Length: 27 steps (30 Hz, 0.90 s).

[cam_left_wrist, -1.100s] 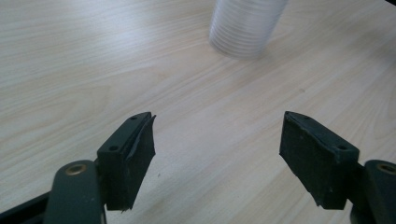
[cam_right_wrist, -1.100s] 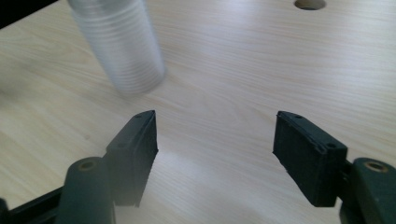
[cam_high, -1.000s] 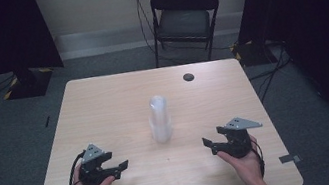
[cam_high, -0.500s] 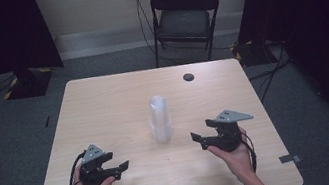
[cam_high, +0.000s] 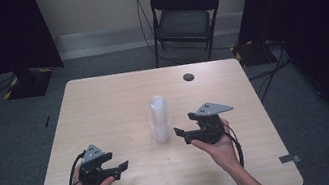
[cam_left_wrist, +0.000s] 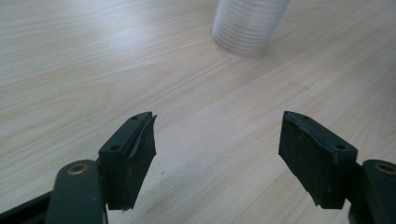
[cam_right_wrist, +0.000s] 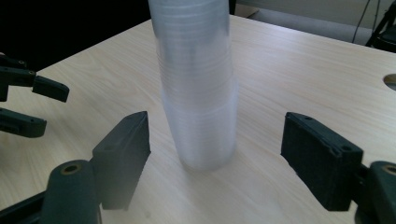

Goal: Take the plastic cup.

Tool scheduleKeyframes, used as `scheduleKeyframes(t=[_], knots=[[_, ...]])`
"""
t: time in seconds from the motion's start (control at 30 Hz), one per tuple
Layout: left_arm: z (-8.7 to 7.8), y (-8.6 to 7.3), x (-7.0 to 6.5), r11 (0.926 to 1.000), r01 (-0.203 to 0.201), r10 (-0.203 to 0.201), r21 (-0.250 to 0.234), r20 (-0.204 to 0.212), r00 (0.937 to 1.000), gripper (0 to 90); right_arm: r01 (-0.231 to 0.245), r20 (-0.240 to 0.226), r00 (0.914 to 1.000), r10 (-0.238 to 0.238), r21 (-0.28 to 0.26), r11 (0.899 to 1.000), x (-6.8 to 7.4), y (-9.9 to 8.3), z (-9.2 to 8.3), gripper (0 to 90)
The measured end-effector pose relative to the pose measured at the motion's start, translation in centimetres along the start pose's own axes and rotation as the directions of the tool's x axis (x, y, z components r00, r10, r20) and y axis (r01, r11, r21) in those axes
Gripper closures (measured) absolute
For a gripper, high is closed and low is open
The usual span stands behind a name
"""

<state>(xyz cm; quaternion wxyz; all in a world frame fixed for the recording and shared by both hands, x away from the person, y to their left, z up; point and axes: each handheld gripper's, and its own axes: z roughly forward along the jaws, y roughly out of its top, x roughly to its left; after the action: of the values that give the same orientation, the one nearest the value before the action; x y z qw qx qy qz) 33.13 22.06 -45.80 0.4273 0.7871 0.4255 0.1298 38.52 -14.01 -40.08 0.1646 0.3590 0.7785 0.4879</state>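
Stack of clear plastic cups (cam_high: 159, 120): upright, standing at the middle of the frame in the high view, on the pale wood-grain counter (cam_high: 104, 107); in the right gripper view it rises at centre frame (cam_right_wrist: 198, 84), blurred, ahead of and between the two black jaws, touching neither. Right gripper (cam_high: 183, 136): just right of the stack in the high view, held in a hand, jaws pointing left toward the cups; jaws spread, having just been opening, nothing pinched between them. Left gripper (cam_high: 122, 168): lower left of the high view, resting in a hand near the counter's near edge, well apart from the stack; jaws spread wide over bare wood, holding nothing. Small dark round disc (cam_high: 189, 76): upper right of the counter. Black folding chair (cam_high: 183, 21): beyond the counter, top centre.
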Motion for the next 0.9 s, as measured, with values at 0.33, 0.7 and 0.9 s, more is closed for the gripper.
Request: scheduleKeyframes(t=[0.33, 0.7, 0.9], knots=[[-0.1, 0.0, 0.1, 1.0000, -0.006, 0.006, 0.000, -0.001, 1.0000, 27.1, 0.023, -0.019, 0.9996, -0.023, 0.001, 1.000, 0.2, 2.1, 3.1, 15.5], [-0.1, 0.0, 0.0, 1.0000, -0.007, 0.007, 0.002, -0.002, 1.0000, 27.1, 0.043, -0.044, 0.9982, -0.041, 0.039, 0.998, 0.4, 2.3, 5.5, 16.3], [0.0, 0.0, 0.0, 0.9999, -0.011, 0.011, 0.002, -0.004, 0.9999, 27.1, 0.052, -0.035, 0.9981, -0.051, 0.040, 0.998, 0.4, 2.6, 6.5, 16.3]])
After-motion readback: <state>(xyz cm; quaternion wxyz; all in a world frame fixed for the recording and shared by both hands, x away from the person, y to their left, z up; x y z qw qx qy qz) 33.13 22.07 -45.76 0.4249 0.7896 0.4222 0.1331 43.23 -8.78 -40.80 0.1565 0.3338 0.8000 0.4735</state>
